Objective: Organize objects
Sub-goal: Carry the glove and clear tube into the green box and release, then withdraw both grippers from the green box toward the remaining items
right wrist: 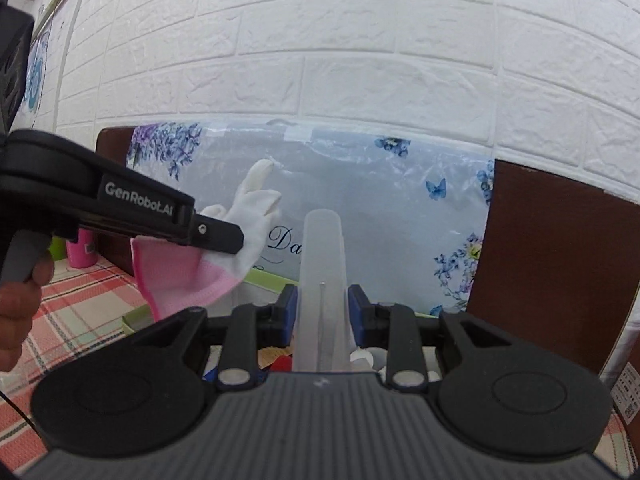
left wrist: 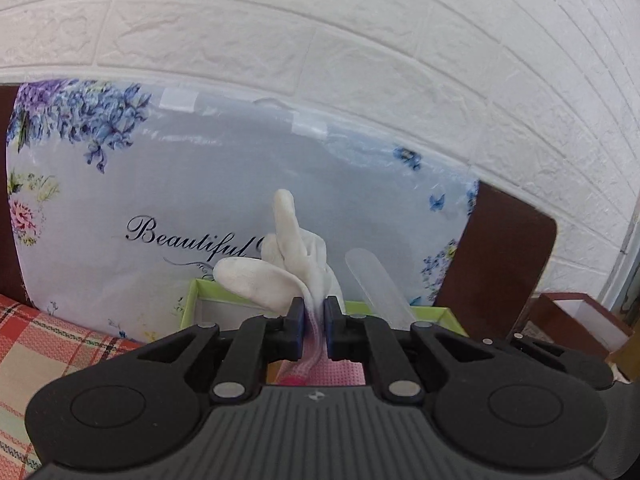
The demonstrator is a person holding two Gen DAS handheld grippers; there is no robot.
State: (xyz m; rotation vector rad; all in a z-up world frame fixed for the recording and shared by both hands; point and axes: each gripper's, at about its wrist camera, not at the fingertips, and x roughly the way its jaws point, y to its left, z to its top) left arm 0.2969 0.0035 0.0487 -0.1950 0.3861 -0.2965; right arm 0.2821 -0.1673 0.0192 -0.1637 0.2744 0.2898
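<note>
Nearest me, my left gripper pinches the white and pink glove at its cuff, fingers flopping toward 12 o'clock; I judge the cuff grip keeps it from bunching. My right gripper is clamped on a frosted plastic strip, upright so it clears the green-edged box below, probably where both go. Beyond, the floral plastic-wrapped package leans against the white brick wall.

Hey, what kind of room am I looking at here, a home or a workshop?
Most likely a home, perhaps a bedroom or living corner: a floral packaged pillow leans against a white brick-pattern wall, beside a plaid cloth surface.
</note>
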